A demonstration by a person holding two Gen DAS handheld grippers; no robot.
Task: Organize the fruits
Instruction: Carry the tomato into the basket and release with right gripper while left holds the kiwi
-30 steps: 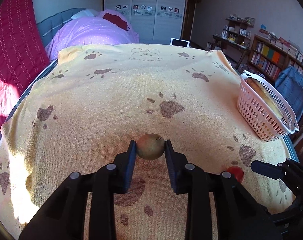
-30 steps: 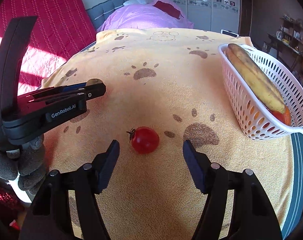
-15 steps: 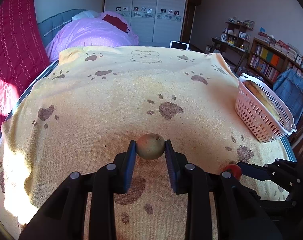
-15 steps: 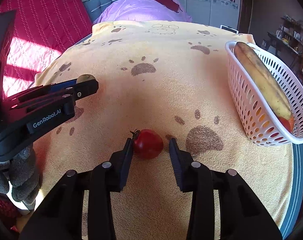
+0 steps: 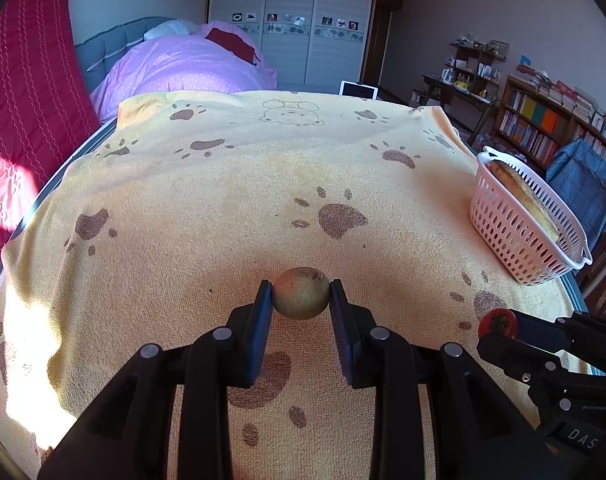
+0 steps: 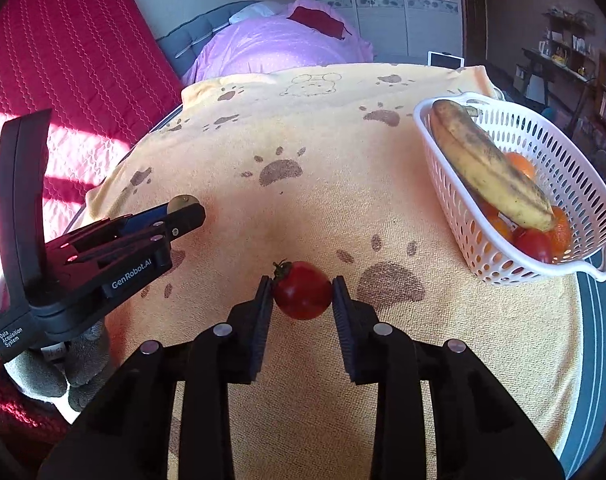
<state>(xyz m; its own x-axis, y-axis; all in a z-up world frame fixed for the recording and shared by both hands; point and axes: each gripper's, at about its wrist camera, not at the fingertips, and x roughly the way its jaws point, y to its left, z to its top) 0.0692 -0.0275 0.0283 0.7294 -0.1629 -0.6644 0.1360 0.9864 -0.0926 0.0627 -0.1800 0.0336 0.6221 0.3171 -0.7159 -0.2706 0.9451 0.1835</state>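
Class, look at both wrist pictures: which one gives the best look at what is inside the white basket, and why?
The right wrist view: it looks into the white basket, showing a banana lying over oranges and a red fruit. The left wrist view shows the basket side-on, with only the banana's top visible.

The towel (image 5: 231, 216) on the table is soft yellow with brown paw prints and a little bear drawn in brown lines. The small round fruit (image 5: 301, 293) is brownish green. The tomato (image 6: 302, 296) is shiny red with a dark green stem. The basket (image 6: 451, 200) is white with lots of little holes. In it lies a banana (image 6: 487, 168), yellow with brown spots, next to orange fruits (image 6: 521, 164) and one more red one. The two grippers are black with dark blue pads. The blanket (image 5: 183, 64) behind is purple with tiny white dots. The curtain (image 6: 63, 52) is red with wavy lines.
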